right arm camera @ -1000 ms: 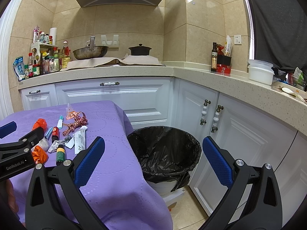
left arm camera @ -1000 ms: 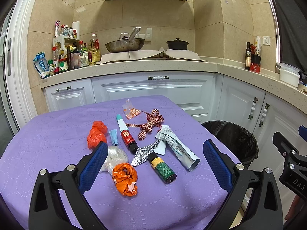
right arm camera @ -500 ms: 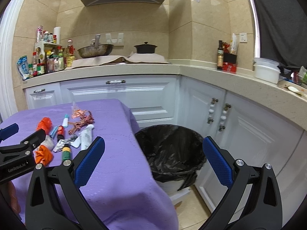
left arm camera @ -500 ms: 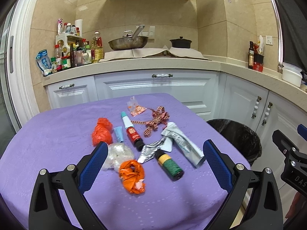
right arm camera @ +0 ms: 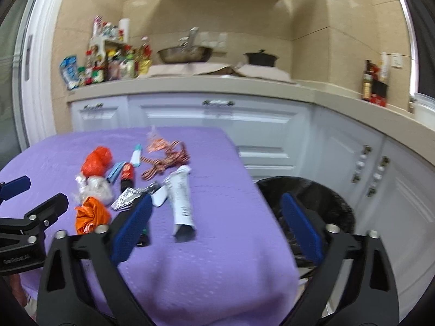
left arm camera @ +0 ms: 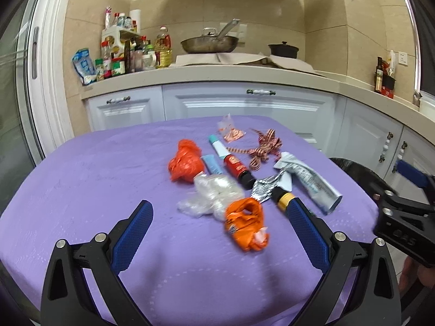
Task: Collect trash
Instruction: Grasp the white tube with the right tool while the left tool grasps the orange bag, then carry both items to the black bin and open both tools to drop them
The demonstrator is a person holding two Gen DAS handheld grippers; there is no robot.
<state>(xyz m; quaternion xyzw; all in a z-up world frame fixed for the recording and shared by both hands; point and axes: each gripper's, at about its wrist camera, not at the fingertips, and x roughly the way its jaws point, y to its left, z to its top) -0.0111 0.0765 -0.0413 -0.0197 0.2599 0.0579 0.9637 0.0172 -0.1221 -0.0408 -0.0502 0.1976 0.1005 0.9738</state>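
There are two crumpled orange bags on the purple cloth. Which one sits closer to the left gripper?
The front orange bag, the one with white paper poking out, beside the clear plastic wad. The other orange bag lies farther back, behind that wad.

A matt purple cloth (left arm camera: 81,190) with a faint embossed pattern is covering the desk. Beside the crinkled silver foil (left arm camera: 265,188), a clear plastic wrap (left arm camera: 214,195) is shining glossily, and an orange plastic bag (left arm camera: 244,222) is lying crumpled near it. The checked ribbon (left arm camera: 263,149) is looking woven. The fingers (left arm camera: 133,233) are showing dimpled blue rubbery pads. The pan (left arm camera: 209,44) is gleaming like metal.
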